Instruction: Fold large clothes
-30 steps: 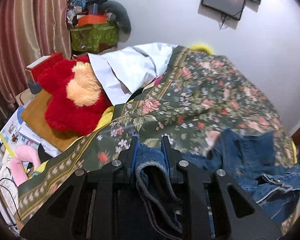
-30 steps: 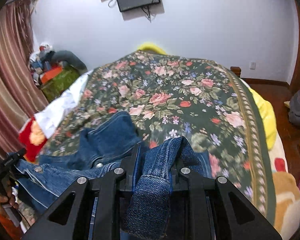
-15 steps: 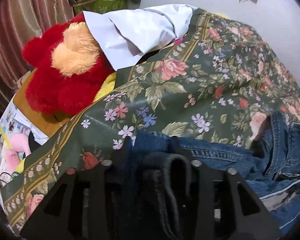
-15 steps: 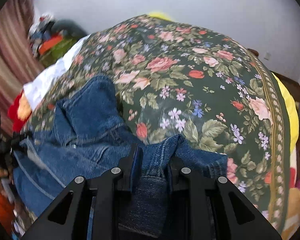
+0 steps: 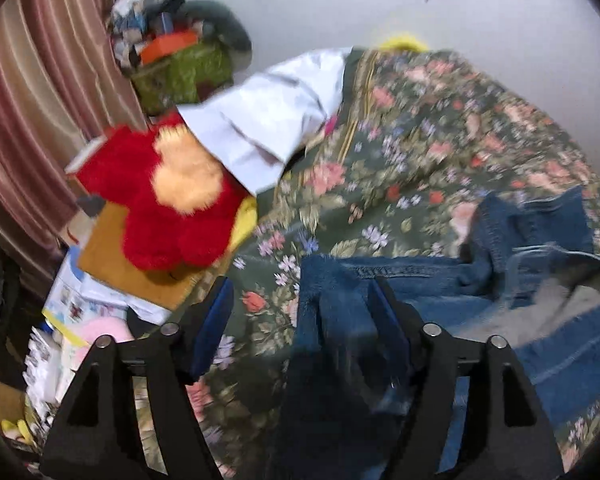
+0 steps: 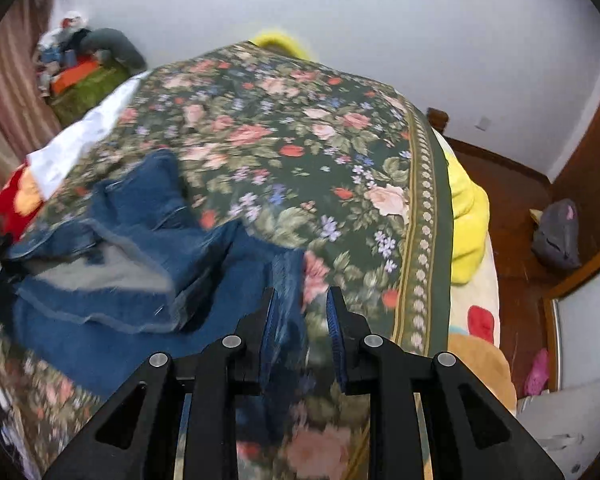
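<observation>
A blue denim garment (image 5: 500,320) lies spread on the floral bedspread (image 5: 420,140), with its grey inside showing. My left gripper (image 5: 300,284) is over the garment's left hem and its jaws are opening. They stand wide, and the hem between them rests against the right finger only. In the right wrist view the denim garment (image 6: 120,320) lies to the left on the bedspread (image 6: 280,120). My right gripper (image 6: 301,292) has a narrow gap. A frayed denim edge hangs by its left finger, and bedspread shows between that edge and the right finger.
A red plush toy (image 5: 160,208), a white cloth (image 5: 268,120) and a green box of clutter (image 5: 180,72) crowd the bed's left side by the curtain (image 5: 40,100). A yellow blanket (image 6: 466,220) hangs off the right edge above a wooden floor with a grey bag (image 6: 556,236).
The left jaws have spread off the denim fold they pinched. The thick fold that filled the right jaws is gone from them. Both hands pulled back and the garment now lies flatter.
</observation>
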A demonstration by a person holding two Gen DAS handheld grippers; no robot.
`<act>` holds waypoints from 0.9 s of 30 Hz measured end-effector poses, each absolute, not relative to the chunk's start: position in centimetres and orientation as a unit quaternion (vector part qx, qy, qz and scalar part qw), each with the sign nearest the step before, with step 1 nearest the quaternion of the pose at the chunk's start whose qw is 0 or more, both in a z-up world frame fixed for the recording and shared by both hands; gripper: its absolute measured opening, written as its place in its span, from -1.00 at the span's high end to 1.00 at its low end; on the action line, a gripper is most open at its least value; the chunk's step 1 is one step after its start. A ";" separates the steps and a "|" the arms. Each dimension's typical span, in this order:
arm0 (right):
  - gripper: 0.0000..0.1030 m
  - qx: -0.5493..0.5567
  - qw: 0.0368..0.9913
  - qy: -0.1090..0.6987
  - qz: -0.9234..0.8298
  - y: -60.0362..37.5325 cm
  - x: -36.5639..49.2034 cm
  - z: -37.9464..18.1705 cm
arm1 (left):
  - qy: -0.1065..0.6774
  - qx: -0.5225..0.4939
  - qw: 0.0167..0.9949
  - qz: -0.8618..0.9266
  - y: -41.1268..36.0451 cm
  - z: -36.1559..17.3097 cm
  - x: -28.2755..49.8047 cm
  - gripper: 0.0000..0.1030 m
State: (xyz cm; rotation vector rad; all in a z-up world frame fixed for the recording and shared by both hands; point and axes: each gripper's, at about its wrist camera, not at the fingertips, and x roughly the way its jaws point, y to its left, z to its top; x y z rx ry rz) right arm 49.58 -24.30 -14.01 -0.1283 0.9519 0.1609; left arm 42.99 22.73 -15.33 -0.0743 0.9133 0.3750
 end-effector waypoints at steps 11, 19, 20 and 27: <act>0.61 -0.072 0.871 0.456 0.167 -19.1 43.5 -14.8 | 0.440 -0.005 0.895 0.079 16.6 -13.8 38.3 -0.56; 0.61 -0.087 0.855 0.479 0.176 -15.0 44.8 -19.7 | 0.501 0.015 0.864 0.042 11.8 -20.8 40.6 -0.56; 0.61 -0.095 0.858 0.474 0.172 -14.6 45.0 -20.0 | 0.508 0.012 0.860 0.040 11.4 -21.8 41.3 -0.56; 0.58 -0.157 0.843 0.480 0.188 -11.4 47.6 -22.5 | 0.518 0.021 0.854 0.037 9.9 -25.1 44.7 -0.60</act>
